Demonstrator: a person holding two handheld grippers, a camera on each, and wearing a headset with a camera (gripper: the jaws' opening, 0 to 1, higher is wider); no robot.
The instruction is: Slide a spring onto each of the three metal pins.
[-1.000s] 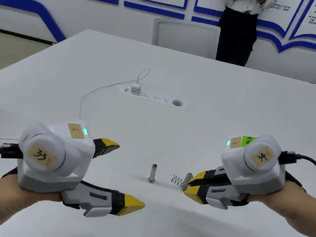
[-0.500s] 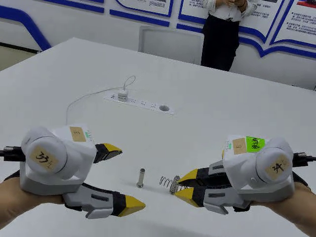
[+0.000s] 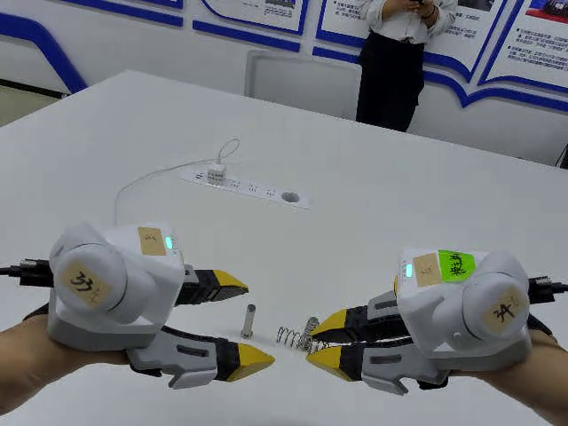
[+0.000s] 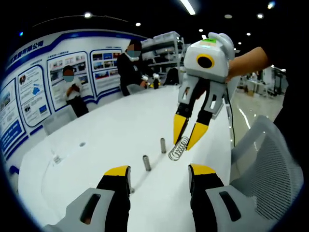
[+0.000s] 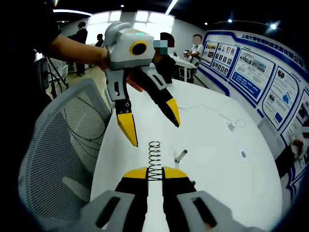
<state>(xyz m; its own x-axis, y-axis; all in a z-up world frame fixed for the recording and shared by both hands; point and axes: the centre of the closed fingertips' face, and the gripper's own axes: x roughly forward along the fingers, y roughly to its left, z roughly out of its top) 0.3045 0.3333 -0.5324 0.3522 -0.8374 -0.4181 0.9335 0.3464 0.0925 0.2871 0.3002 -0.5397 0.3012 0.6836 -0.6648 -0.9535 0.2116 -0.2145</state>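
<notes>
Spring (image 3: 291,336), pinched endwise in the right gripper (image 3: 313,344), should meet the pin (image 3: 248,320) coaxially; the left gripper (image 4: 159,170) gapes wide.

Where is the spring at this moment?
In the head view the spring is low and centre-right. One end is pinched by the right gripper, and its free end points left toward the upright metal pin just beside it.

The left tool (image 3: 253,321) and right tool (image 3: 317,344) look alike: a rounded white-grey housing, black jaws with grey shells and yellow tips, a small cyan-green lamp (image 3: 168,242) and a black cable (image 3: 22,271) at the rear. The left bears 2 tan stickers, 1 handwritten "33"; the right bears 2 tan stickers and a green sticker (image 3: 456,263).
</notes>
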